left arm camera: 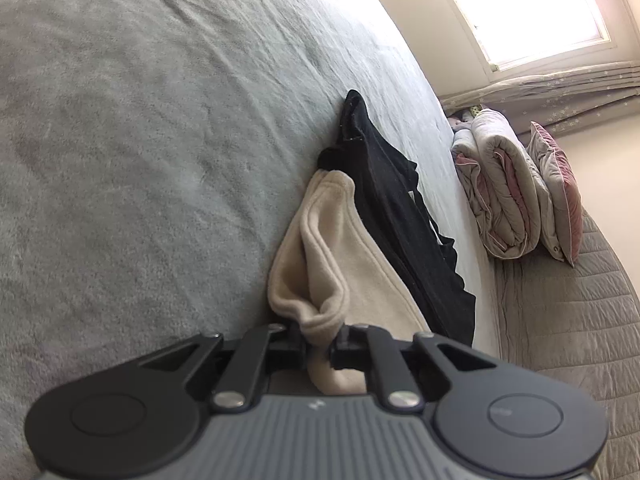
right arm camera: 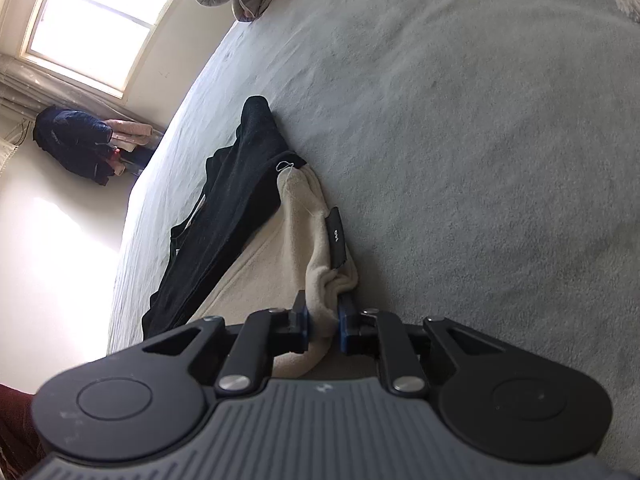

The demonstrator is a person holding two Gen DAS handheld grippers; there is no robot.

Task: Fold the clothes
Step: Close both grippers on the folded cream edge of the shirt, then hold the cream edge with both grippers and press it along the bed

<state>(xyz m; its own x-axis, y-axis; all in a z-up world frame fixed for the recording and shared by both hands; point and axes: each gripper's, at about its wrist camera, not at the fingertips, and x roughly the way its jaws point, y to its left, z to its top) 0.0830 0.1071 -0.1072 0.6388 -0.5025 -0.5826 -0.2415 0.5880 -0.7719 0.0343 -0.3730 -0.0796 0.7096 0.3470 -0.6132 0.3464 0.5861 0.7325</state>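
The left gripper (left arm camera: 319, 340) is pinching a bunched fold of the cream fleece garment (left arm camera: 324, 248), its jaws pressed close on the soft cloth so that the fabric is bulging up between the fingers (left arm camera: 294, 346) and spilling back toward the gripper body. The right gripper (right arm camera: 323, 326) is doing the same at another part of that garment (right arm camera: 308, 240), its blue-edged pads (right arm camera: 305, 328) squeezing a gathered roll of fleece, with a small black label (right arm camera: 335, 236) showing on the cloth just beyond the pinch. The cream garment is lying on the grey bed cover (left arm camera: 140, 140), spreading out flat toward the edge of the bed on the window side. A black garment (left arm camera: 404, 208) is lying crumpled along the cream one, partly overlapping it and stretching away toward the far part of the bed; in the right wrist view it (right arm camera: 236, 184) is sitting between the cream fleece and the bed's edge. Farther along the bed, a rolled quilt (left arm camera: 500, 192) and a pink-backed pillow (left arm camera: 560, 192) are resting against each other near the wall below the bright window (left arm camera: 528, 8). In the right wrist view, dark clothes (right arm camera: 76, 140) are hanging in the room's corner under the window (right arm camera: 100, 20), well apart from the bed.
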